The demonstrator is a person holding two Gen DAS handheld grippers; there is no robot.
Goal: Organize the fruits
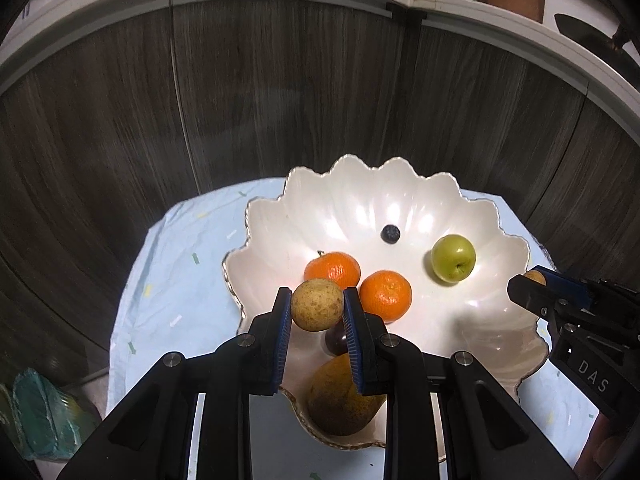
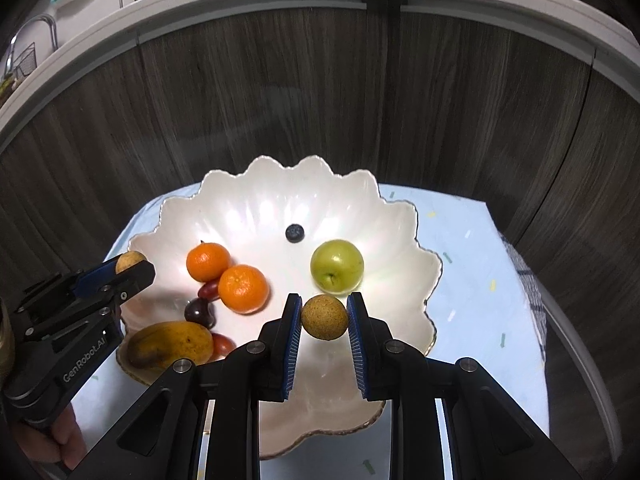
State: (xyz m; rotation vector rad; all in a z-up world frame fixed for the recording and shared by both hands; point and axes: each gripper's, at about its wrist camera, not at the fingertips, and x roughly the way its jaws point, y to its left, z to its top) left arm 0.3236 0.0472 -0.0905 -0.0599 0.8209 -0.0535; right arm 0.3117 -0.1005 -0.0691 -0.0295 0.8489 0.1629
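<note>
A white scalloped bowl [image 1: 400, 196] [image 2: 256, 192] sits on a light blue cloth. In it lie two oranges [image 1: 333, 269] [image 2: 243, 288], a green apple [image 1: 453, 257] [image 2: 337, 266], a blueberry [image 1: 391, 233] [image 2: 295, 233], a mango [image 1: 340, 400] [image 2: 170, 344] and dark red fruits [image 2: 198, 312]. My left gripper [image 1: 316, 312] is shut on a small brown round fruit [image 1: 317, 305] above the bowl's near left side. My right gripper [image 2: 324, 318] is shut on another small brown round fruit [image 2: 324, 317] above the bowl's near right side.
The small table with the blue cloth [image 1: 180, 256] [image 2: 472, 256] stands before dark wood cabinet doors [image 1: 280, 100] under a white counter edge. The counter holds crockery and bottles. A green bag [image 1: 40, 416] lies on the floor at the left.
</note>
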